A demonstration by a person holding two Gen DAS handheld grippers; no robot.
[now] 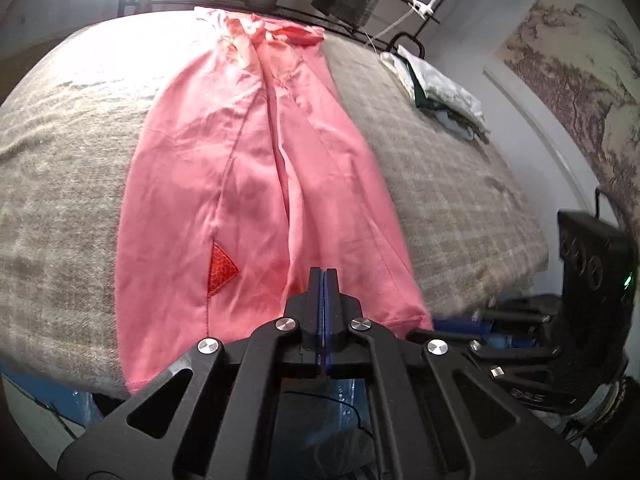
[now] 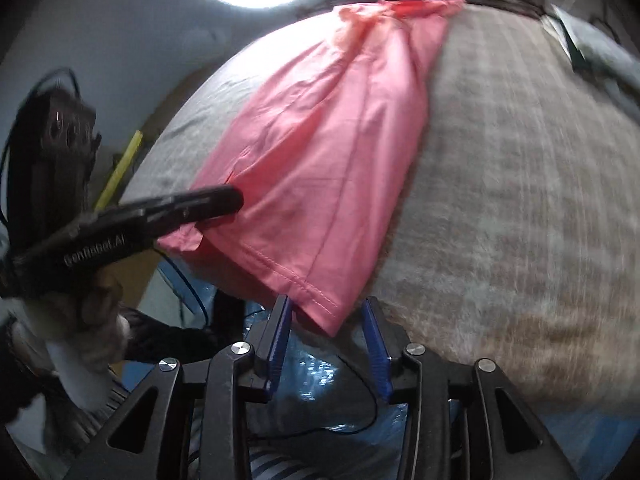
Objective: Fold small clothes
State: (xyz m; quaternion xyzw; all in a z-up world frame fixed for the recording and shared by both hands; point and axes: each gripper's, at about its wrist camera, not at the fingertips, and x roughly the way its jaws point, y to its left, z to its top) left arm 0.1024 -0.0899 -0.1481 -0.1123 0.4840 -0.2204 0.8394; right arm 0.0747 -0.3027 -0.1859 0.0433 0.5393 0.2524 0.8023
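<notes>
Pink trousers [image 1: 256, 184] are laid lengthwise on the grey blanket [image 1: 460, 184], hems hanging at the near edge. At the left, the left gripper [image 1: 324, 276] is seen fully closed over the near end of the garment; whether cloth is pinched cannot be told. At the right, the right gripper [image 2: 326, 312] is held slightly parted, the hem corner between its blue pads [image 2: 280, 320], not pressed. The step is judged to be grasping the hems; closure on that corner is called for next.

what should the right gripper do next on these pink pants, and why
Probably close the right gripper on the hem corner of the pink pants. That corner hangs between its open blue pads, not pressed, while the left gripper is already shut at the other hem.
</notes>
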